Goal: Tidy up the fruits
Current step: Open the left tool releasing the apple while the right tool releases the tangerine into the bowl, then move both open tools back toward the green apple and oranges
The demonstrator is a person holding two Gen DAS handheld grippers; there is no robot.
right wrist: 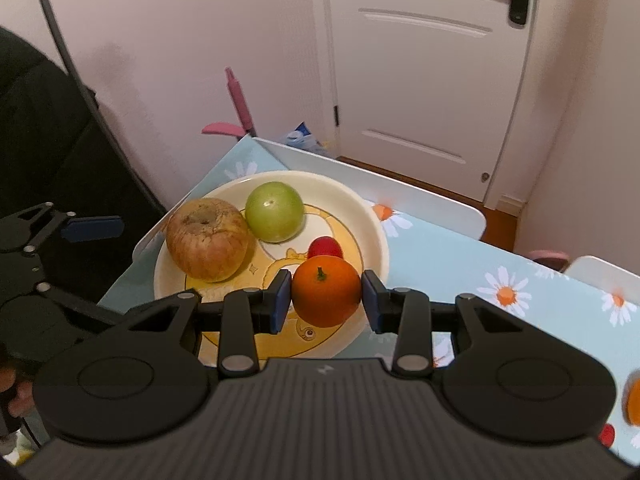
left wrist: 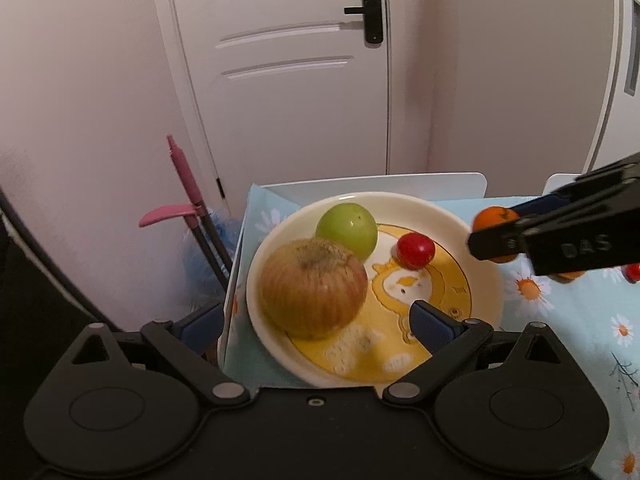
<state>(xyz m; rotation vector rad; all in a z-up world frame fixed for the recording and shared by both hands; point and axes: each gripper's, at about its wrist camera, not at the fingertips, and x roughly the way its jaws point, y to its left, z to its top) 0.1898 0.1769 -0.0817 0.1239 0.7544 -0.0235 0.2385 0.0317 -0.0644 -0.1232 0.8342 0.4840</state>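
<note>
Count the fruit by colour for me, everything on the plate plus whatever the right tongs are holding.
Brownish apple on the plate: 1
Green fruit on the plate: 1
Small red fruit on the plate: 1
Orange fruit in the right tongs: 1
Total: 4
</note>
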